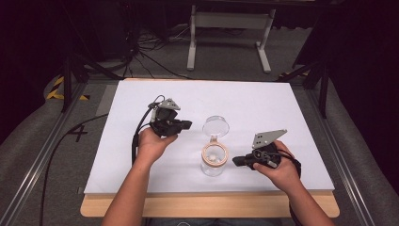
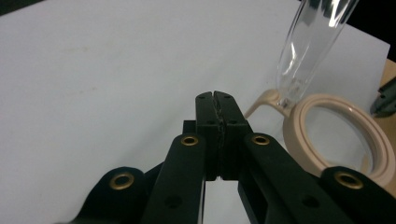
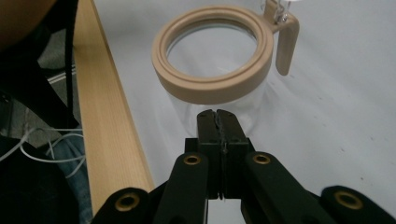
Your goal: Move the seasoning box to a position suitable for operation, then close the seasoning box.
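Jar: clear glass jar (image 1: 213,162) w/ tan ring collar (image 3: 212,70) is standing upright on the white counter (image 1: 263,108), near the front edge, about mid-width.
Lid: clear hinged lid (image 1: 216,126) is hanging open, tipped back off the far side of the collar – tan hinge tab (image 3: 286,44) is joining the two.
Left tool (image 1: 187,125): jaws are sitting pressed together, nothing between them; it's hovering to the left of the lid and a bit farther back than the jar, tips pointing right.
Right tool (image 1: 235,161): jaws likewise shut and empty; it's hovering just beside the jar's right side at collar height, tips aiming left at the glass.
Key relation: jar is lying straight ahead of the right tool, close but apart – right hand (image 1: 282,172) is nearer the jar body, left hand (image 1: 150,143) nearer the lid.
Axis: jar's long axis is running vertical; hinge line is sitting on the far side, away from the person.
Likely next: either tool would need its jaws parted before taking hold – a guess only.
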`<action>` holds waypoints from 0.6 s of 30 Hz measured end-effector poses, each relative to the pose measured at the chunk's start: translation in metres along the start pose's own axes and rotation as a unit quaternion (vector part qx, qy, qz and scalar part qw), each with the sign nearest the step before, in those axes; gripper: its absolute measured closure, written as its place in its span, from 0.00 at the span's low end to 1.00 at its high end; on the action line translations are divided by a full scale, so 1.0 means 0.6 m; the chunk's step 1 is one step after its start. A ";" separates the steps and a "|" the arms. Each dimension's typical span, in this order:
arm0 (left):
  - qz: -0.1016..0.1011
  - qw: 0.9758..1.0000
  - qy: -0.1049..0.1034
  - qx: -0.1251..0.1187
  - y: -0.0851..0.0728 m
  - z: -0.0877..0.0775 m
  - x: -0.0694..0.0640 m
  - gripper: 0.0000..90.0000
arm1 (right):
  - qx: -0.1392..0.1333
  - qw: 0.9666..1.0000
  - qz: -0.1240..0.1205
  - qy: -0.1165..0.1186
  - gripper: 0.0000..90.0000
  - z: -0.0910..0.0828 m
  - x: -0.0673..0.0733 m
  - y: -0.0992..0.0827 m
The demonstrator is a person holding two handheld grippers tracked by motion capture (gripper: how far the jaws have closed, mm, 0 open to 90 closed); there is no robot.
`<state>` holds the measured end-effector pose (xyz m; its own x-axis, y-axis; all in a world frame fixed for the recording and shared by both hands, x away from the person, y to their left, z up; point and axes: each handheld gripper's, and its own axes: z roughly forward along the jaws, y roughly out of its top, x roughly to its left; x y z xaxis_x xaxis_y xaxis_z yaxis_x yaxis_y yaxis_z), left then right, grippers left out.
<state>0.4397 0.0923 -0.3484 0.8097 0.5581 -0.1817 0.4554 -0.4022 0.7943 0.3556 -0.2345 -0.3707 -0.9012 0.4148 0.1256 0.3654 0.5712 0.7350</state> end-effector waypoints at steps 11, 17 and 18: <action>-0.008 0.999 -0.004 -0.036 0.008 0.024 -0.003 0.96 | -0.074 0.997 0.010 0.006 1.00 -0.003 0.015 0.018; -0.007 0.999 -0.011 -0.047 0.010 0.023 -0.010 0.97 | -0.104 0.994 0.014 -0.003 1.00 0.012 0.016 0.021; -0.004 0.999 -0.012 -0.049 0.010 0.023 -0.012 0.97 | -0.106 0.994 0.015 -0.005 1.00 0.015 0.015 0.020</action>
<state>0.4419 0.0760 -0.3504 0.8150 0.5437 -0.2006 0.4247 -0.3248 0.8451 0.3538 -0.2174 -0.3668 -0.8880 0.4366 0.1445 0.3339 0.3959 0.8555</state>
